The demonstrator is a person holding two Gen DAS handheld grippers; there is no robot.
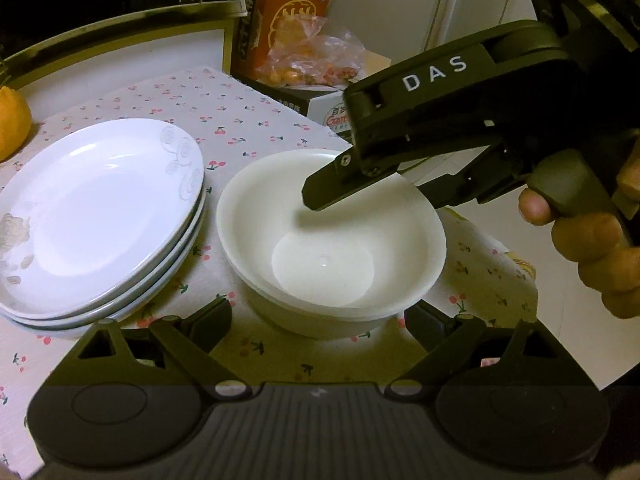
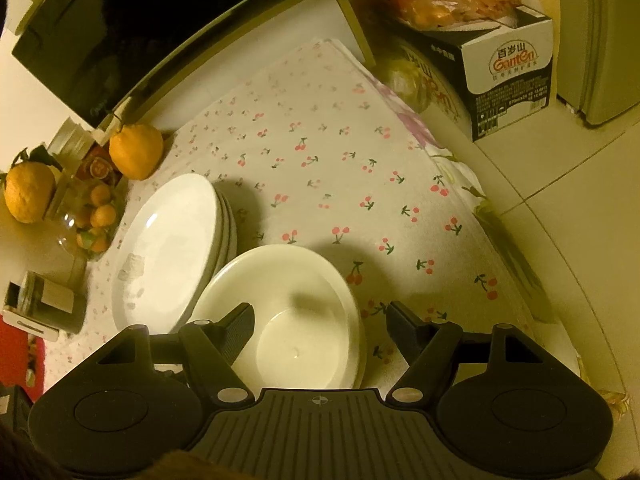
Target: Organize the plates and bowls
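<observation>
Cherry-print tablecloth [image 2: 320, 152] | white nested bowls [image 1: 332, 236], stacked plates [image 1: 100, 212] | both hand-held grippers spread, empty

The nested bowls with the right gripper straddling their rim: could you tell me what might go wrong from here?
1. The right gripper has one finger inside the top bowl, jaws open; closing off-centre could tip the bowls.
2. The plate stack sits very close beside; a nudged bowl could knock it.
3. The left gripper hangs open at the near rim, so the two tools could collide.
</observation>
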